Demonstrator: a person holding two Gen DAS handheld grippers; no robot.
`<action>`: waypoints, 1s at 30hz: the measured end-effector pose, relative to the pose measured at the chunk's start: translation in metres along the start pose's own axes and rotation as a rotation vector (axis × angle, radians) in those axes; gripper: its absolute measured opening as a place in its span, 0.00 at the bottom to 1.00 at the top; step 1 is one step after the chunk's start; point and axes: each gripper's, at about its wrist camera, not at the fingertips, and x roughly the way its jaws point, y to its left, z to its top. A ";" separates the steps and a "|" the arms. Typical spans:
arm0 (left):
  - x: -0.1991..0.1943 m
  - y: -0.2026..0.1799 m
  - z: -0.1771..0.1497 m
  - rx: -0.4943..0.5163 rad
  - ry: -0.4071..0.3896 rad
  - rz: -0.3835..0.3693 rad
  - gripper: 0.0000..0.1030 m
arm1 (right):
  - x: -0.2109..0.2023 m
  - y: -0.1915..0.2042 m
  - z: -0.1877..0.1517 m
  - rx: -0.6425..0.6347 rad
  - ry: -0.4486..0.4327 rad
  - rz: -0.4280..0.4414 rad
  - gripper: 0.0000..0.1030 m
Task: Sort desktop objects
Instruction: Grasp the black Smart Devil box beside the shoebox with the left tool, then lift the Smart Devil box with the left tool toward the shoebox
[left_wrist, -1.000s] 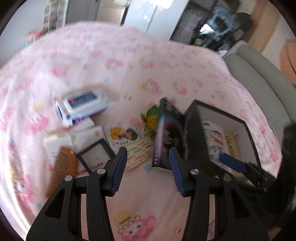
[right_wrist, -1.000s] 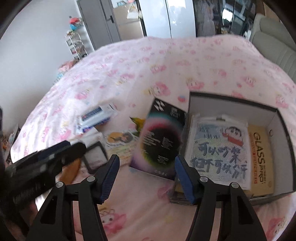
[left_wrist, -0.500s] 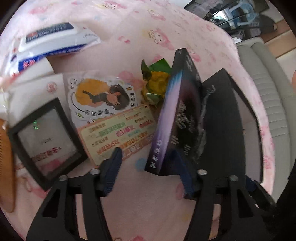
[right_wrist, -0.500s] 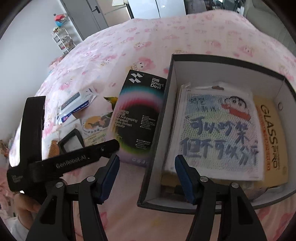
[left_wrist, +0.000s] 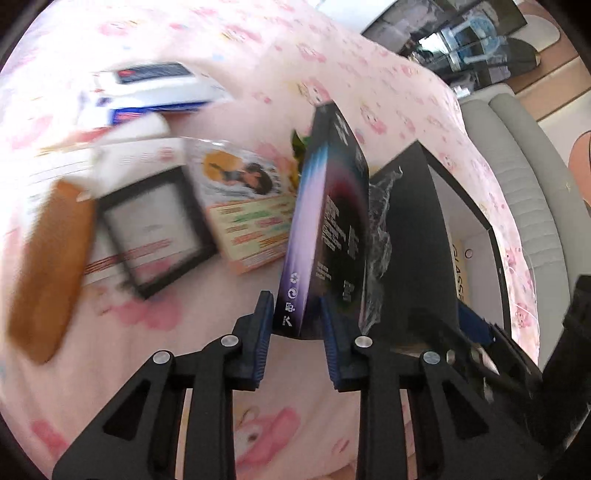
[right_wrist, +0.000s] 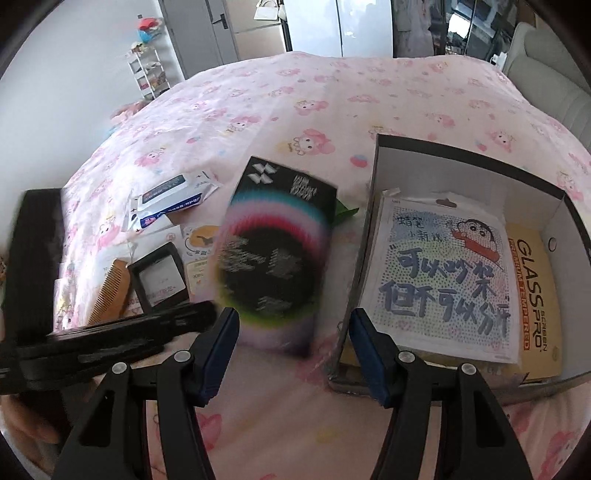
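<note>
Jaws of left gripper (left_wrist: 297, 325) clamp black screen-protector box (left_wrist: 328, 229) on edge, just beside open cardboard box (right_wrist: 373, 236); right gripper (right_wrist: 293, 350) jaws wide, unladen.

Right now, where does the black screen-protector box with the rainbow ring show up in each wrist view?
Left wrist: the screen-protector box stands on edge at centre, its lower end between the left gripper jaws.
Right wrist: centre-left, blurred, face toward the camera, left of the right gripper midline.
Shared landmark: the black storage box immediately to its right.

left wrist: close, low | right wrist: higher | shared: black box (left_wrist: 413, 236) (right_wrist: 461, 236)
</note>
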 end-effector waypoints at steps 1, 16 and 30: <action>-0.004 0.006 -0.006 -0.012 0.000 0.008 0.25 | -0.001 0.001 -0.001 -0.004 -0.005 -0.005 0.58; 0.013 0.027 -0.010 -0.084 0.032 0.128 0.41 | -0.033 0.020 -0.016 0.053 -0.149 0.002 0.58; 0.013 0.041 -0.009 -0.126 0.033 0.101 0.42 | 0.071 -0.007 -0.042 0.205 0.174 0.198 0.56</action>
